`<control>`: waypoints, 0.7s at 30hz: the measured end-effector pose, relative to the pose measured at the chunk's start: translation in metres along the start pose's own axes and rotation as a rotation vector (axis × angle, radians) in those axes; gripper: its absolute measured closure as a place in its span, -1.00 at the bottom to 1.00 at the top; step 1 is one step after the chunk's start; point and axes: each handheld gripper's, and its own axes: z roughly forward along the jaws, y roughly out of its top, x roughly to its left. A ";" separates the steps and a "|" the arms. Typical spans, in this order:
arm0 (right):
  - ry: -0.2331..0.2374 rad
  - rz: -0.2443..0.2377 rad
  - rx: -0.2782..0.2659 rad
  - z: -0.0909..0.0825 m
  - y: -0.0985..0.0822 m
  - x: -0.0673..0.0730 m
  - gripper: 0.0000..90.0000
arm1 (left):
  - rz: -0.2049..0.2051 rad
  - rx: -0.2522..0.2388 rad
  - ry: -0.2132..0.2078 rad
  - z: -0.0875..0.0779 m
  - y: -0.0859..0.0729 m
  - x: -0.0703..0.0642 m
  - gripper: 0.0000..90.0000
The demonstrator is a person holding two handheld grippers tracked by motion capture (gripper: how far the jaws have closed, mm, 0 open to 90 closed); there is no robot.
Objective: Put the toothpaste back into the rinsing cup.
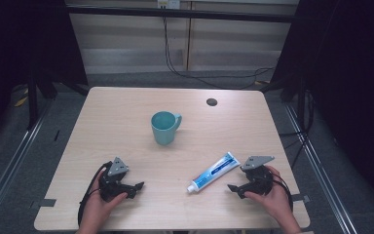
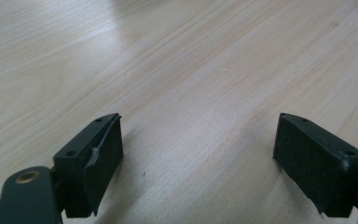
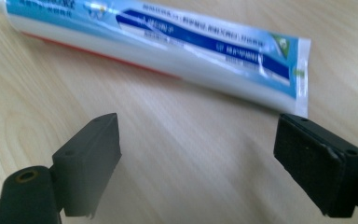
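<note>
A teal mug [image 1: 164, 127] stands upright near the middle of the wooden table [image 1: 126, 107], handle to the right. A blue-and-white toothpaste tube [image 1: 215, 171] lies flat at the front right, cap toward the front left. My right gripper [image 1: 233, 188] rests on the table just right of the tube, open and holding nothing. In the right gripper view the tube [image 3: 168, 46] lies across the table beyond my right gripper [image 3: 198, 158], whose jaws stand wide apart. My left gripper [image 1: 139, 186] rests at the front left, open; bare wood shows between the jaws of that gripper [image 2: 198, 158].
A small round dark hole [image 1: 212, 102] sits in the tabletop at the back right. Cables hang behind the table's far edge. Dark frame posts stand at both sides. A person's hands hold both grippers near the front edge.
</note>
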 end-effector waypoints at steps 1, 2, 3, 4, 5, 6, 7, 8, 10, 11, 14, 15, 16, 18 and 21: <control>0.007 -0.006 -0.003 0.001 0.004 -0.001 -0.69 | -0.001 0.000 0.000 0.000 0.000 0.000 -0.66; 0.014 -0.011 -0.007 0.001 0.008 -0.002 -0.68 | -0.001 0.000 0.000 0.000 0.000 0.000 -0.66; 0.029 -0.015 -0.006 0.002 0.012 -0.002 -0.68 | -0.003 -0.002 -0.001 0.000 0.000 0.000 -0.66; 0.029 -0.015 -0.006 0.002 0.012 -0.002 -0.68 | -0.003 -0.002 -0.001 0.000 0.000 0.000 -0.66; 0.022 -0.040 0.006 0.003 0.020 -0.004 -0.68 | -0.001 0.000 0.000 0.000 0.000 0.000 -0.66; 0.022 -0.040 0.006 0.003 0.020 -0.004 -0.68 | -0.001 0.000 0.000 0.000 0.000 0.000 -0.66; 0.029 -0.073 0.025 0.004 0.027 -0.004 -0.68 | -0.001 0.000 0.000 0.000 0.000 0.000 -0.66; 0.041 -0.091 0.035 0.005 0.030 -0.004 -0.67 | -0.003 -0.002 -0.001 0.000 0.000 0.000 -0.66; 0.052 -0.121 0.058 0.008 0.035 -0.004 -0.67 | 0.000 -0.001 0.000 0.000 0.000 0.000 -0.66; 0.049 -0.130 0.070 0.009 0.037 -0.003 -0.67 | 0.001 0.000 0.000 0.000 0.000 0.000 -0.66; 0.042 -0.148 0.086 0.012 0.041 -0.004 -0.67 | 0.000 0.000 0.000 0.000 0.000 0.000 -0.66; 0.059 -0.150 0.083 0.013 0.043 -0.005 -0.67 | 0.000 -0.001 0.000 0.000 0.000 0.000 -0.66; 0.059 -0.150 0.083 0.013 0.043 -0.005 -0.67 | -0.003 -0.001 -0.001 0.000 0.000 0.000 -0.66; 0.067 -0.141 0.074 0.016 0.044 -0.008 -0.67 | 0.000 0.000 0.000 0.000 0.000 0.000 -0.66; 0.065 -0.146 0.075 0.018 0.045 -0.009 -0.67 | -0.001 0.000 0.000 0.000 0.000 0.000 -0.66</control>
